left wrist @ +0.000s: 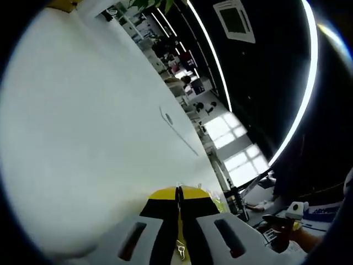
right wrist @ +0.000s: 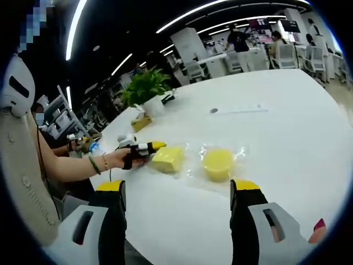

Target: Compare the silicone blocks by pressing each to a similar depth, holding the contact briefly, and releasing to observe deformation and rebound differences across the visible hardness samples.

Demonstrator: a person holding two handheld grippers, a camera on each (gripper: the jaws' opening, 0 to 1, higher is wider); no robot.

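just two bagged yellow silicone blocks (right wrist: 168,159) (right wrist: 218,163)

No legible text, label, brand or number on any surface in either view

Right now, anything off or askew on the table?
Nothing stands out. Two bagged yellow silicone blocks, a square one and a round one, lie flat side by side on the white table. The left gripper meets the square block's edge.
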